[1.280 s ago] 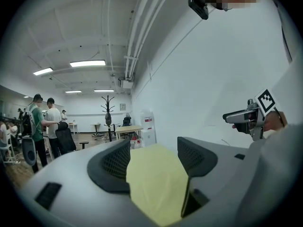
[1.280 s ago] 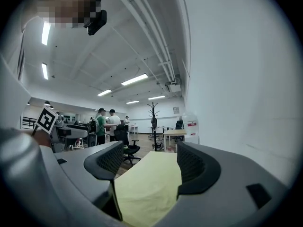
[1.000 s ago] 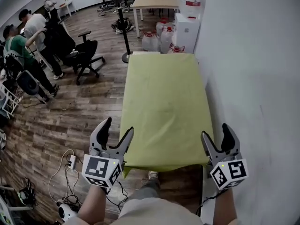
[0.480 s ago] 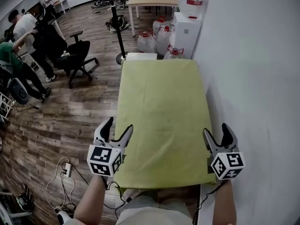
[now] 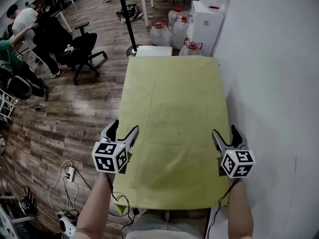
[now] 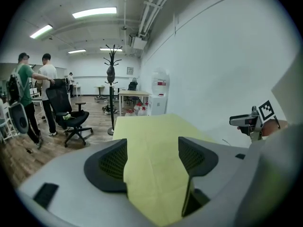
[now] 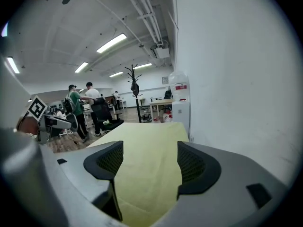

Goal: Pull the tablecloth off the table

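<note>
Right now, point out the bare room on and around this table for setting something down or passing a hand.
The tablecloth is bare from the left gripper and right gripper to its far edge. Open wooden floor lies between its left side and the office chair. Crowded: wall tight along the right, water jugs at the far end.

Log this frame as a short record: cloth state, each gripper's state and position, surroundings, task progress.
tablecloth: yellow-green, spread flat, no bunching visible
left gripper: jaws apart, nothing held, at the cloth's left edge, near end
right gripper: jaws apart, nothing held, at the cloth's right edge, near end
surroundings: white wall along the cloth's right side; water dispenser and office chair farther off
task progress: cloth not yet gripped or pulled
</note>
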